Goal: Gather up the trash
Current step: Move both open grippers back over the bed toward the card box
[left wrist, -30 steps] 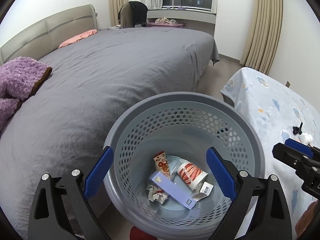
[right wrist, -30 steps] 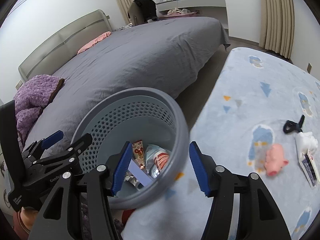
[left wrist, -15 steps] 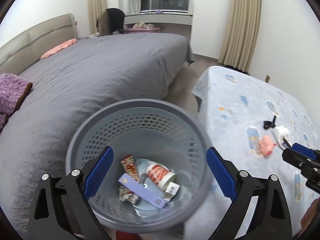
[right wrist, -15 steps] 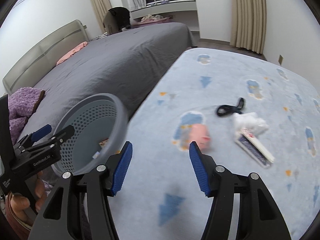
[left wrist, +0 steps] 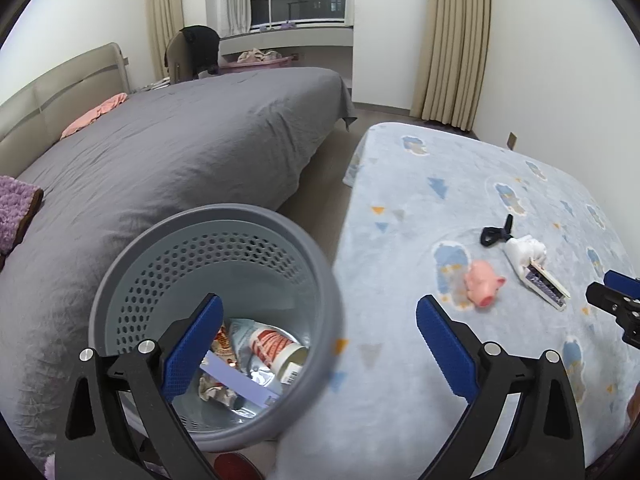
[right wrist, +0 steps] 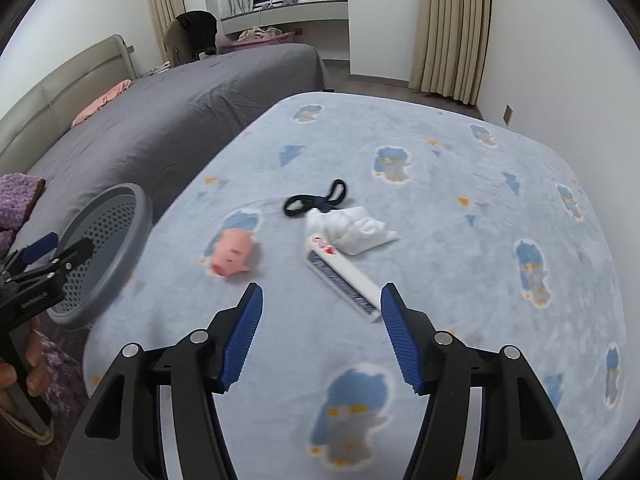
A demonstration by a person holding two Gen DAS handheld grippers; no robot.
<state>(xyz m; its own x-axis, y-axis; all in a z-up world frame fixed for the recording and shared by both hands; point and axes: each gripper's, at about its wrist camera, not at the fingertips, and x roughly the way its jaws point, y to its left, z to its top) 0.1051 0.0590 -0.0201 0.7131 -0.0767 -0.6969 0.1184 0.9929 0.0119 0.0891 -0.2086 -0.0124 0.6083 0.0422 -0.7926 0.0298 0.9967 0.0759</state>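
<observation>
Bedroom light falls on a pale blue blanket (right wrist: 440, 184) printed with cartoon figures and small triangles, spread beside a grey bed (left wrist: 180, 148); on it lies the trash: a crumpled white tissue (right wrist: 354, 226) touching the end of a long white wrapper (right wrist: 344, 280) with a dark striped panel and small red marks, too small to read; a black hair tie (right wrist: 316, 200) sits just beyond the tissue, and a pink pig toy (right wrist: 234, 256) lies to the left, apart from the rest; at the blanket's edge stands a grey perforated bin (left wrist: 216, 248) holding a red-and-white cup (left wrist: 276, 348), a lilac strip (left wrist: 236, 380) and crumpled packets, their print not legible.

Right gripper (right wrist: 322, 332) tilts down over the blanket just short of the wrapper; its blue pads stand about half apart with nothing between them; left gripper (left wrist: 316, 348) hangs over the bin's rim, its fingers spread wide and empty, one pad above the bin and the other above the blanket; seen from the right wrist, a hand (right wrist: 20, 364) grips its handle, which bears white lettering too blurred to read.
</observation>
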